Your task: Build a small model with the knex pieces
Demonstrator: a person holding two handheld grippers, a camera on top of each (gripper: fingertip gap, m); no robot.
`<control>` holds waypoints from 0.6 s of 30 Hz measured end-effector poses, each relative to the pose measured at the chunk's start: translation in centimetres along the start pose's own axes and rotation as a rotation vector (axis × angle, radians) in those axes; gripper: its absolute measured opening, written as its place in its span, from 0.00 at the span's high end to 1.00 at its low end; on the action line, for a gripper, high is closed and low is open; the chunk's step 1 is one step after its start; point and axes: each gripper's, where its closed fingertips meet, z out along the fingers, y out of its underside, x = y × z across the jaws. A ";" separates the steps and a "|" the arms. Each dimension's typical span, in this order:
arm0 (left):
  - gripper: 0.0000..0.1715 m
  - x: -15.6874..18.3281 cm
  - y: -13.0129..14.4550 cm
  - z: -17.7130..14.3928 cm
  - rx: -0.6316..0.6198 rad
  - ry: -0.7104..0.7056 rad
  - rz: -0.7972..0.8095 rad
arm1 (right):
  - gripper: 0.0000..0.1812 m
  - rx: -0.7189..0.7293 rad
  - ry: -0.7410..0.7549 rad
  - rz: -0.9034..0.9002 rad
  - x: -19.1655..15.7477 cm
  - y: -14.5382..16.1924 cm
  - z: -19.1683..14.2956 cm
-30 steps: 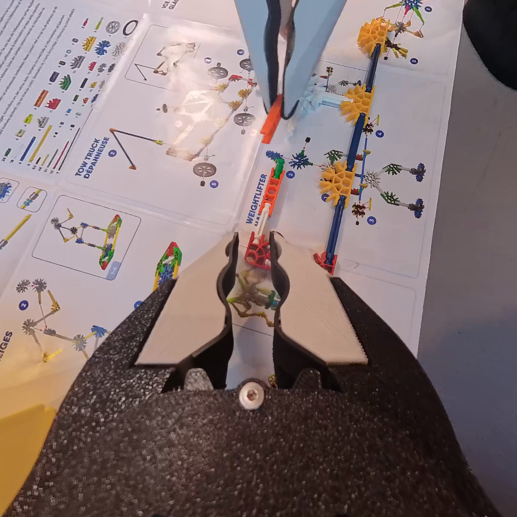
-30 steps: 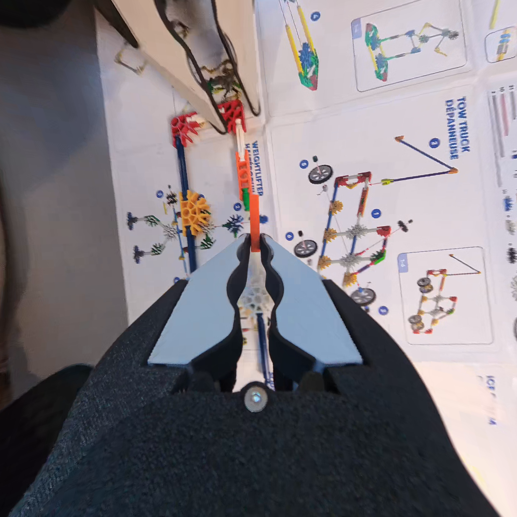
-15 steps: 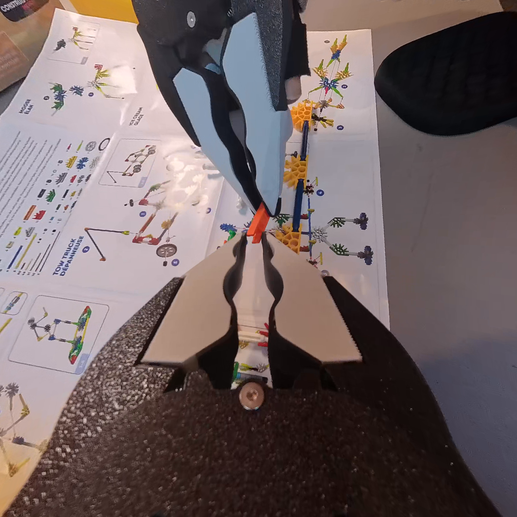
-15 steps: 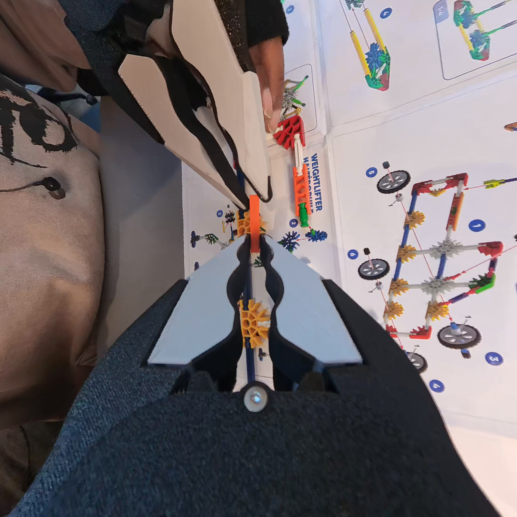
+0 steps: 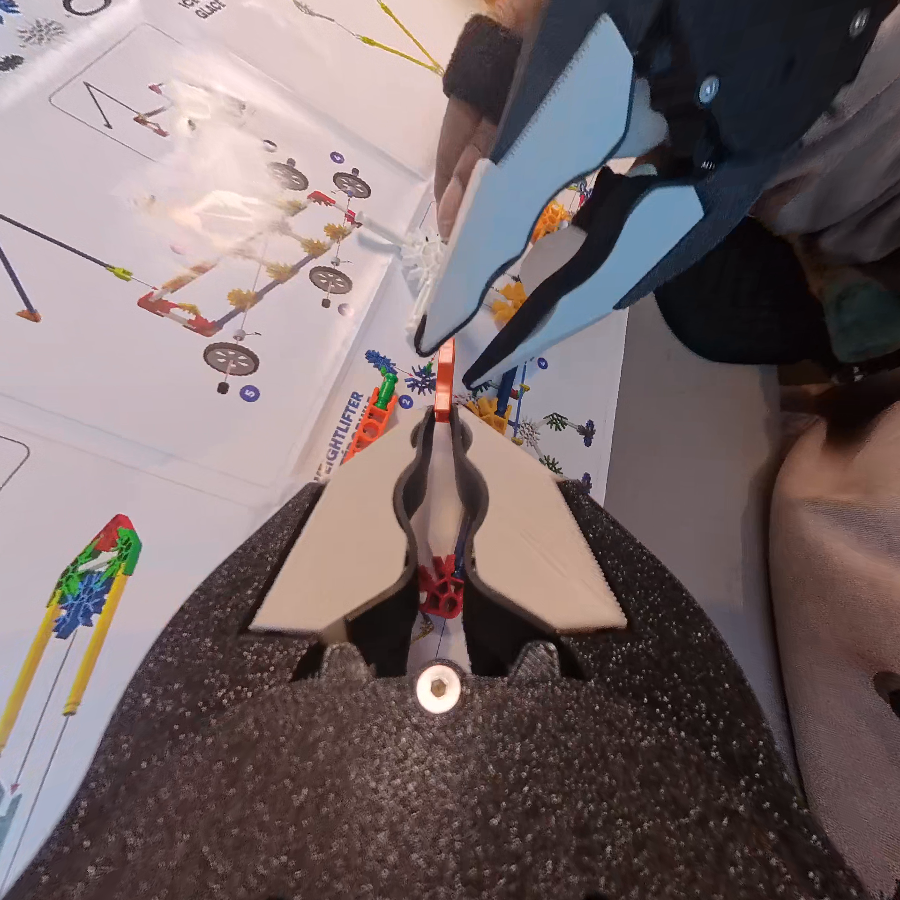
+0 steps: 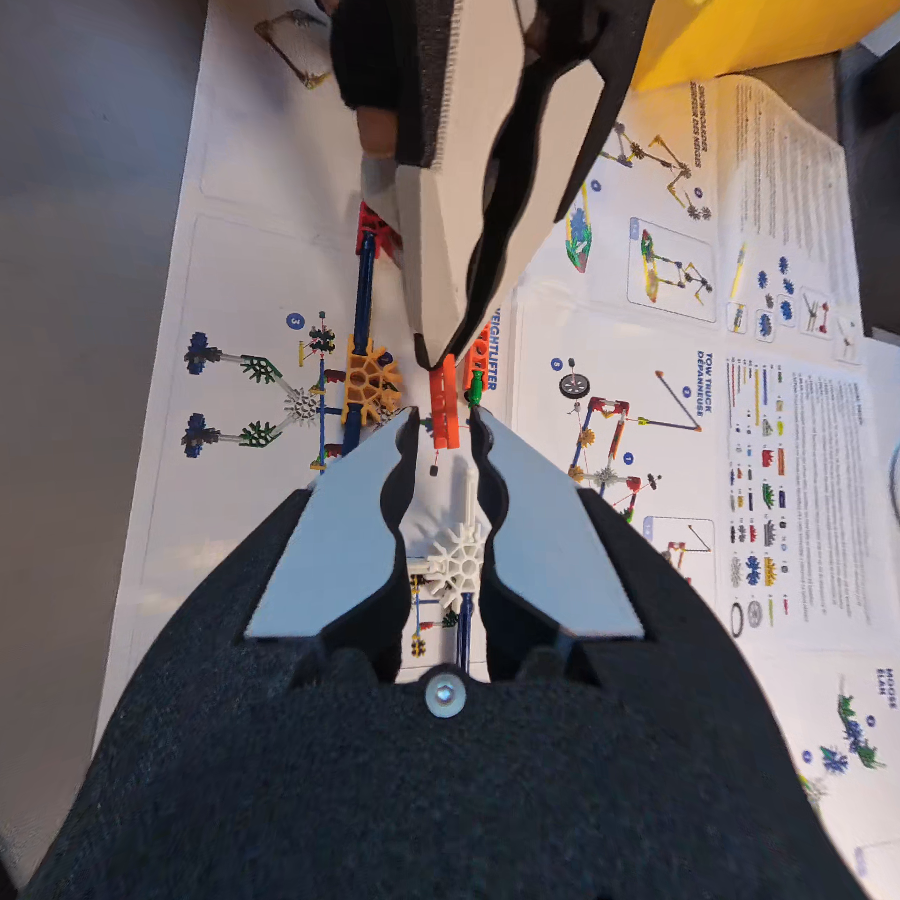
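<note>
**Orange connector passed over: left tongs clenched on it, right tongs released**

Nearest in the right wrist view, a white snowflake connector (image 6: pixel 458 565) lies on the instruction sheet (image 6: pixel 243 272), below and short of the orange connector (image 6: pixel 444 404). The right tongs (image 6: pixel 444 415) stand parted, one tip on each side of that orange connector and apparently clear of it. The left tongs (image 5: pixel 442 414) pinch its far end, holding it above the sheet. Left of it lies a yellow connector (image 6: pixel 367 382) on a blue rod, and just right of it an orange-and-green assembly (image 6: pixel 475 375). The piece looks light, rigid and smooth-sided, so it is best pinched across its flat faces near one end. Half a second ago the right tongs gripped it and the left tongs were only arriving at it.
</note>
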 end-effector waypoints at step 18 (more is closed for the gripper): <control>0.84 -4.0 1.5 -1.3 -0.131 -0.282 0.364 | 0.92 -0.189 -0.295 0.265 -0.3 1.9 0.5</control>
